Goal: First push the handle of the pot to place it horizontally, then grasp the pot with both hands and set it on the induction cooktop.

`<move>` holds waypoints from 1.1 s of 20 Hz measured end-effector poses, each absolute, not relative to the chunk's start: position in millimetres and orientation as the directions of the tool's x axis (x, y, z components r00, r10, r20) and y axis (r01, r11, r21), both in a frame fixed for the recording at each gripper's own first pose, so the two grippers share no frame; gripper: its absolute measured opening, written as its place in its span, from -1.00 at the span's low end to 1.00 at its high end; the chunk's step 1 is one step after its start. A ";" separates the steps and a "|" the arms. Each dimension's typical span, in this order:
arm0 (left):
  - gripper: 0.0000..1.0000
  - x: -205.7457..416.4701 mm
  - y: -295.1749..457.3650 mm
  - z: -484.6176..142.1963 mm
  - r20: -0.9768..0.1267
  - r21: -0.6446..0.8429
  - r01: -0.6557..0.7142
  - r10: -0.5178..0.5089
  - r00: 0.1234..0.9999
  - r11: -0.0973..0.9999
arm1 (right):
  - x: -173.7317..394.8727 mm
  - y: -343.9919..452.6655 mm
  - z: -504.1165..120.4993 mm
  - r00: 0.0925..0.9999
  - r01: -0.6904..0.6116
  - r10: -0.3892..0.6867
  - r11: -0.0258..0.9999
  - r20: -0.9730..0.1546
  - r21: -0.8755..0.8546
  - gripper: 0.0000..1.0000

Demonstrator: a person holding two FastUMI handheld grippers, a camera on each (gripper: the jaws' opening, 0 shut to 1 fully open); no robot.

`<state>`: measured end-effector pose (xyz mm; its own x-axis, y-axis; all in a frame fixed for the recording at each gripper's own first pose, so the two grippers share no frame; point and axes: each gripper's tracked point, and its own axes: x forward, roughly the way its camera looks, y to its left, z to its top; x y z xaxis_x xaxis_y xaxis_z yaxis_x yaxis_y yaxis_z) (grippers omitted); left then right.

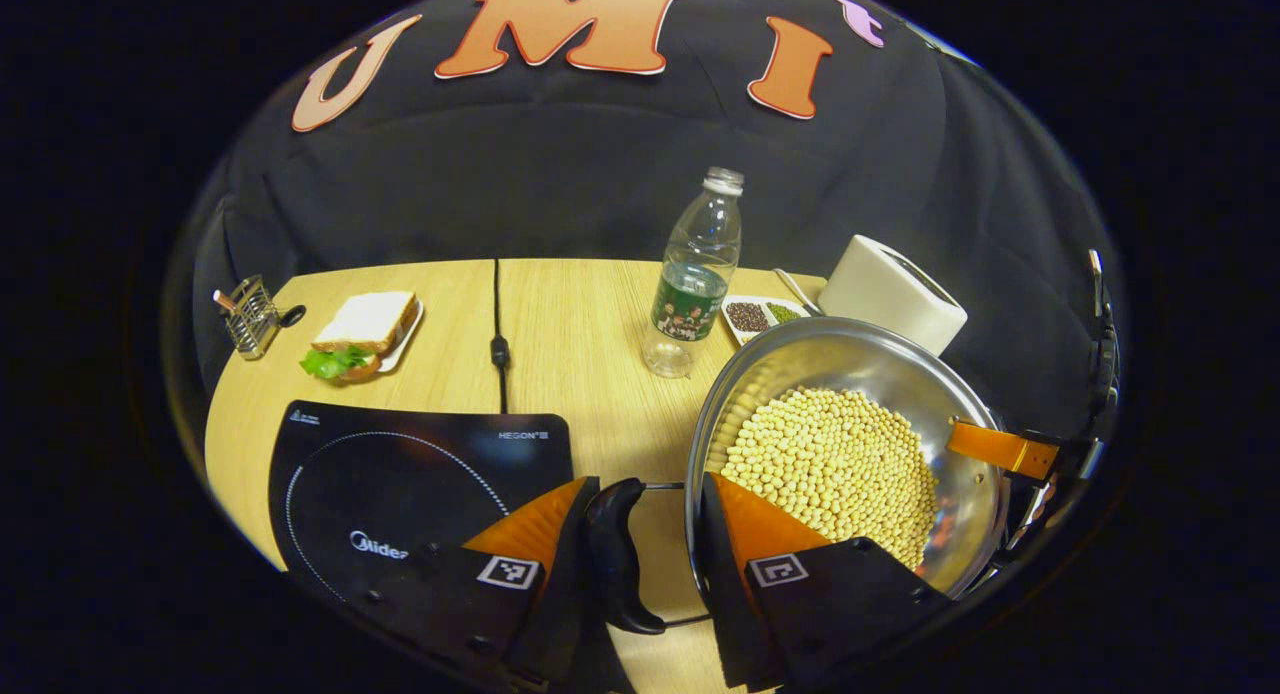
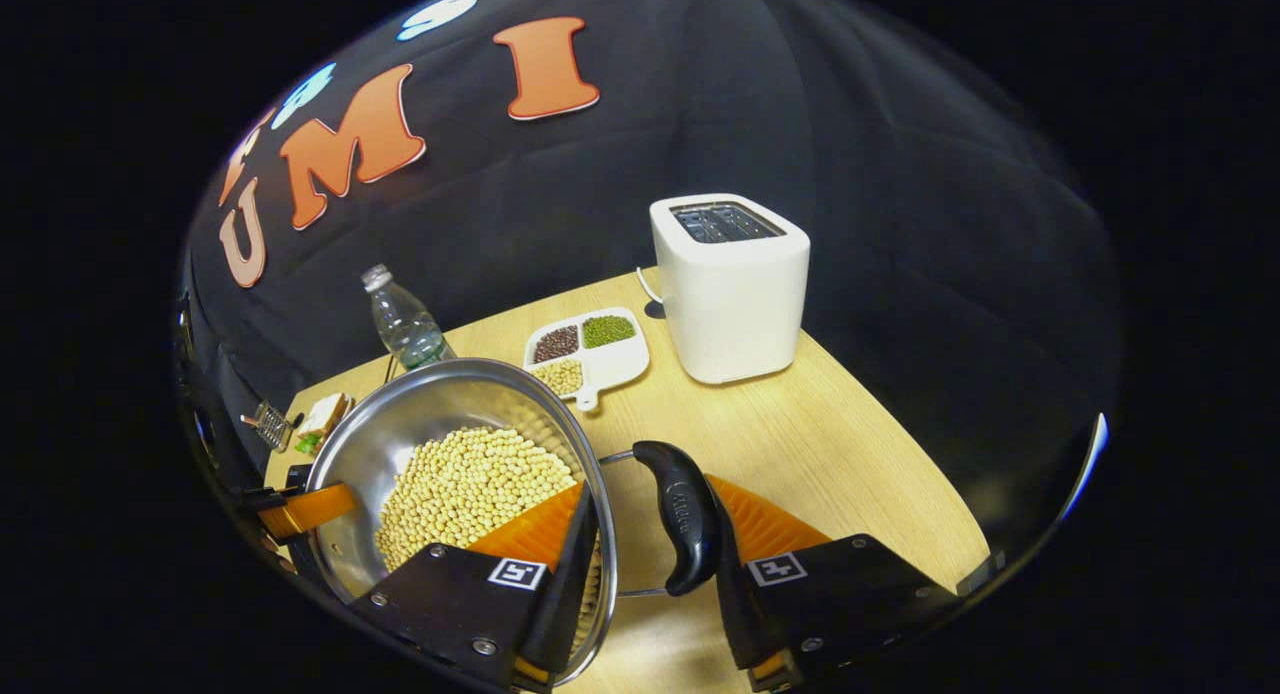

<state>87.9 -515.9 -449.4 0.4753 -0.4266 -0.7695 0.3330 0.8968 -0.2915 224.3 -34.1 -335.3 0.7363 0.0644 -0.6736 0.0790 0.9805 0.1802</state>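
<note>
A steel pot (image 1: pixel 850 339) full of soybeans (image 1: pixel 830 464) sits right of the black induction cooktop (image 1: pixel 400 484). Both black side handles lie horizontal. My left gripper (image 1: pixel 648 484) is shut across the near handle (image 1: pixel 620 554): one finger lies on the handle's outer side, the other inside the rim. Across the pot, a finger of the right gripper (image 1: pixel 1000 449) reaches over the far rim. In the right gripper view, my right gripper (image 2: pixel 650 486) clamps the other handle (image 2: pixel 685 519) and the pot (image 2: pixel 430 394) wall the same way. I cannot tell whether the pot rests on the table.
A water bottle (image 1: pixel 695 274), a divided dish of beans (image 2: pixel 590 349) and a white toaster (image 2: pixel 730 284) stand behind the pot. The cooktop's cord (image 1: pixel 497 324) runs to the back edge. A sandwich plate (image 1: pixel 365 329) and a small wire rack (image 1: pixel 250 319) sit at the far left.
</note>
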 end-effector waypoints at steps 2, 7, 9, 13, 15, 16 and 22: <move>0.29 91.0 -502.4 -434.8 -0.761 -0.293 0.329 -0.427 0.488 0.898 | 218.5 -21.7 -321.7 0.745 0.074 0.071 0.979 -0.663 0.189 0.18; 0.21 95.0 -447.4 -404.6 -0.754 -0.286 0.307 -0.411 0.513 0.908 | 207.2 27.6 -300.3 0.750 0.042 0.101 0.979 -0.654 0.199 0.17; 0.21 93.1 -427.7 -387.8 -0.751 -0.285 0.289 -0.400 0.525 0.914 | 201.9 48.4 -293.5 0.752 0.024 0.114 0.979 -0.649 0.200 0.08; 0.28 92.9 -375.8 -366.5 -0.750 -0.271 0.261 -0.374 0.545 0.926 | 197.0 96.0 -287.1 0.753 -0.012 0.145 0.978 -0.642 0.207 0.17; 0.18 91.1 -352.8 -362.9 -0.756 -0.266 0.248 -0.361 0.546 0.932 | 190.5 120.6 -284.1 0.749 -0.031 0.160 0.978 -0.643 0.208 0.08; 0.29 91.4 -339.9 -359.4 -0.758 -0.263 0.240 -0.354 0.547 0.934 | 187.8 132.6 -283.0 0.747 -0.040 0.168 0.977 -0.643 0.209 0.17; 0.18 68.6 -316.8 -322.3 -0.771 -0.237 0.194 -0.306 0.558 0.952 | 175.0 203.1 -288.1 0.726 -0.091 0.215 0.971 -0.653 0.220 0.08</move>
<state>68.6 -316.8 -322.3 0.5579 -0.3060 -0.7715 0.1939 0.9519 -0.2374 175.0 203.1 -288.1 0.7261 0.2153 -0.6530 -0.0905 0.9714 0.2196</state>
